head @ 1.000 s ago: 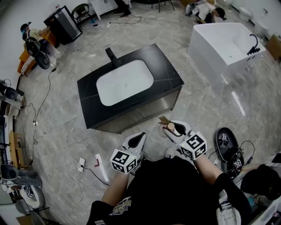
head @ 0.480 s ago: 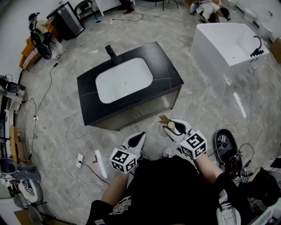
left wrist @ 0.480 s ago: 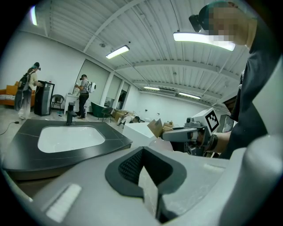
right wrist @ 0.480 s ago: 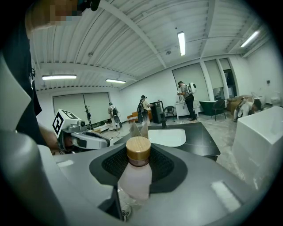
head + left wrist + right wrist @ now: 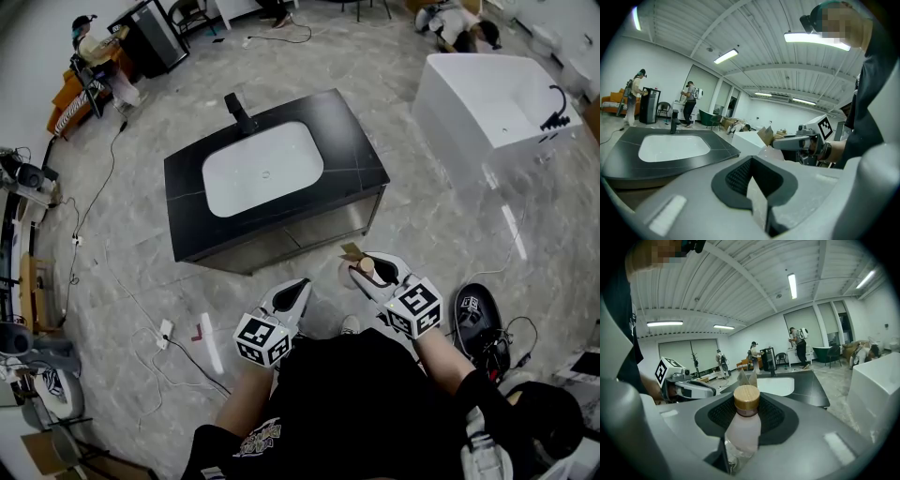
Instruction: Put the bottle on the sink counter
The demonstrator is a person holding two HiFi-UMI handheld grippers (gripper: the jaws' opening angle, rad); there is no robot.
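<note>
Gripping the wooden-capped pink bottle (image 5: 743, 427) in my right tool (image 5: 370, 274), I stand well short of the black sink bench (image 5: 361, 173); my left tool (image 5: 291, 298) is closed on nothing. Approach and set-down remain.

So the black sink counter (image 5: 356, 155) has a white basin (image 5: 262, 169) sunk into the middle and a black tap (image 5: 241, 114) on the far edge, towards the left corner. It stands on a grey stone-tile floor (image 5: 441, 234). A white tub (image 5: 450, 122) sits off its right edge, and a power strip (image 5: 165, 330) with cable (image 5: 141, 305) lies past the near left corner.
</note>
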